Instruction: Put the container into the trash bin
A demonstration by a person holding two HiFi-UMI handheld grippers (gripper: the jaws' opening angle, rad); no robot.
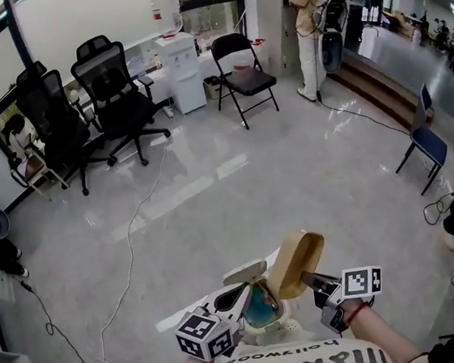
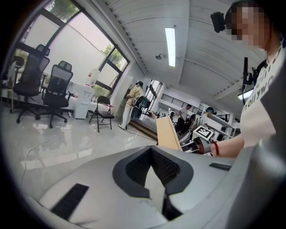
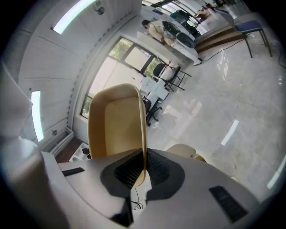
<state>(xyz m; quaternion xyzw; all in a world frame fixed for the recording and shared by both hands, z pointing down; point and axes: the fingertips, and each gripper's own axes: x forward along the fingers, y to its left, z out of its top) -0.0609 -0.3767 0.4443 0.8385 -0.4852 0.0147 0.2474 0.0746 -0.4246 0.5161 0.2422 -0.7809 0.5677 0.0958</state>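
Note:
The container is a tan oval tray held upright on edge, just above and to the right of the trash bin. The bin is small and white with a blue-green liner, and its lid is tipped up. My right gripper is shut on the container's rim; in the right gripper view the thin wall of the container is pinched between the right gripper's pads. My left gripper hovers at the bin's left side, by the lid. In its own view the left gripper is shut with nothing in it, and the container stands beyond.
A white cable runs across the glossy floor. Black office chairs, a folding chair and a white water dispenser stand at the back. A person stands at the far right, and a blue chair is at the right.

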